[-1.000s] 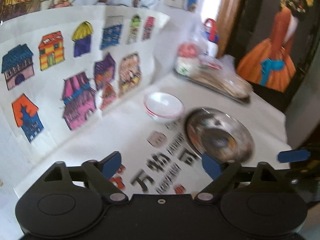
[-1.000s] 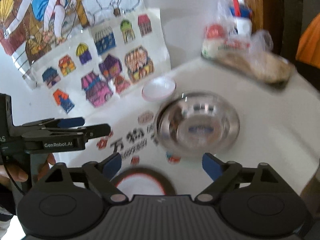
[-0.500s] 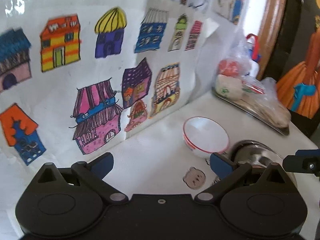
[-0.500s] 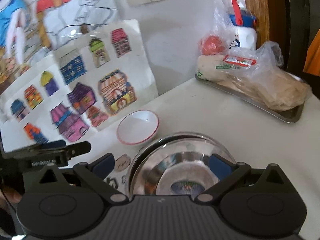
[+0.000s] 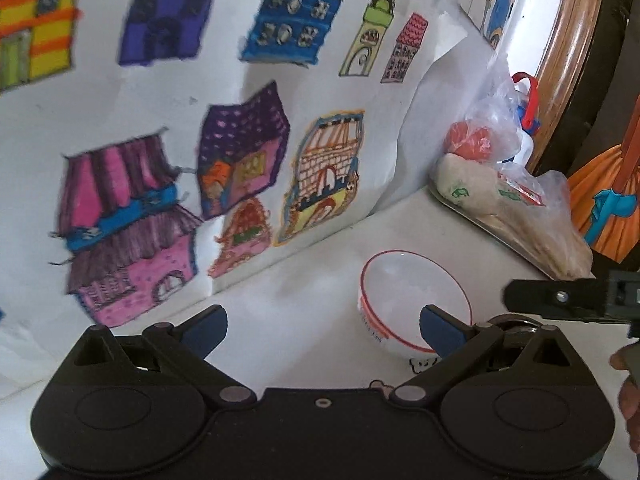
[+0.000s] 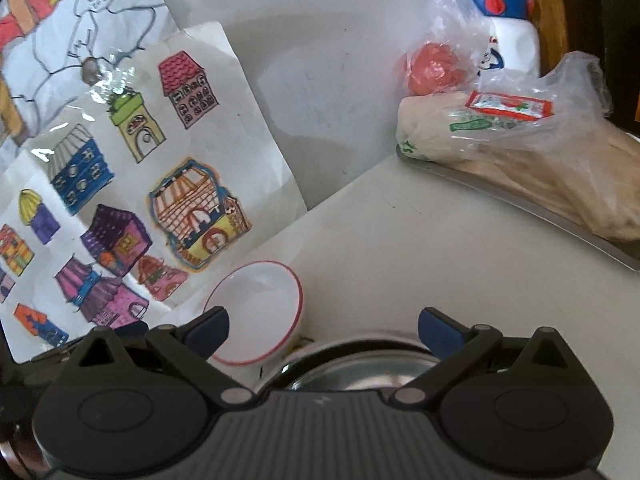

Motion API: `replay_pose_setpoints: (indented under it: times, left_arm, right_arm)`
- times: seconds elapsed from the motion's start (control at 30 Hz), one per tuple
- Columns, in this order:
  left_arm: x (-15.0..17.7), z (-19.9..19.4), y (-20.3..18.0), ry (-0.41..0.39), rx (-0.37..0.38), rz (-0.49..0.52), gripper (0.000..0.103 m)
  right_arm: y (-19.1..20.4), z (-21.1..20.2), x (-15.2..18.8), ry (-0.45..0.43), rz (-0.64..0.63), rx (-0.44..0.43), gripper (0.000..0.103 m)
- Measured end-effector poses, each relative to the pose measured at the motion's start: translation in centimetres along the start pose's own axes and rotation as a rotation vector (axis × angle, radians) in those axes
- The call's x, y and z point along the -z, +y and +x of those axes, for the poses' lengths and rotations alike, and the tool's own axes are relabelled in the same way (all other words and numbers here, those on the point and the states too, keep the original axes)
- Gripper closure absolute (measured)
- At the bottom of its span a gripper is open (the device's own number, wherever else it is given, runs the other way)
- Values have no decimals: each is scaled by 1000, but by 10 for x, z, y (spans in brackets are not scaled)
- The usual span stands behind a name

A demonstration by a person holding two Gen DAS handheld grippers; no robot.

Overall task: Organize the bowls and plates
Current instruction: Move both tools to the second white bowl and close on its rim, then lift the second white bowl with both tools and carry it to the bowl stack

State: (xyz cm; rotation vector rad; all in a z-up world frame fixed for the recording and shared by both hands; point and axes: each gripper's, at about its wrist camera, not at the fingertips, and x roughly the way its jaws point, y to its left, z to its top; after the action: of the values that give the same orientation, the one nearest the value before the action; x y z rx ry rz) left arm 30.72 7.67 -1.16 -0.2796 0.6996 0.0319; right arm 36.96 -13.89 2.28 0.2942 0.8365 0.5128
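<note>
Your left gripper (image 5: pixel 322 330) and right gripper (image 6: pixel 323 330), both spread, empty, near white bowl (image 5: pixel 414 304), steel bowl (image 6: pixel 360 368); next, close on rims.

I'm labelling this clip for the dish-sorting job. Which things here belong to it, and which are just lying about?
Job:
- red-rimmed white bowl
- steel bowl

Lying about:
- house drawings
- tray of bagged food
- white bottle

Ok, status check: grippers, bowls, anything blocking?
Left gripper and right gripper open, empty. Red-rimmed white bowl beside steel bowl, both untouched. Nothing blocking.
</note>
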Motion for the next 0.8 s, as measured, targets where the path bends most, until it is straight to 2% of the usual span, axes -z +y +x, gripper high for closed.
replay_pose_setpoints:
  times: [0.13,0.4,0.6,0.73,0.8]
  left_arm:
    - [1,10,-1,1,12,-11,2]
    - [7,21,2,-6,36,-42,14]
    - [12,22,-2,-31,58,-20,21]
    - [14,22,-2,-36,86,-17,34]
    - [16,22,-3,-41,104,-11,37]
  right_arm:
    - [-2,16,-4,7,-6,0,12]
    - [-3,34,-6,46,5,-6,23]
    - [1,38,-4,64,-6,-23,44]
    - [6,39,-3,72,-12,-16,66]
    - [8,39,-2,78,-17,-28,71]
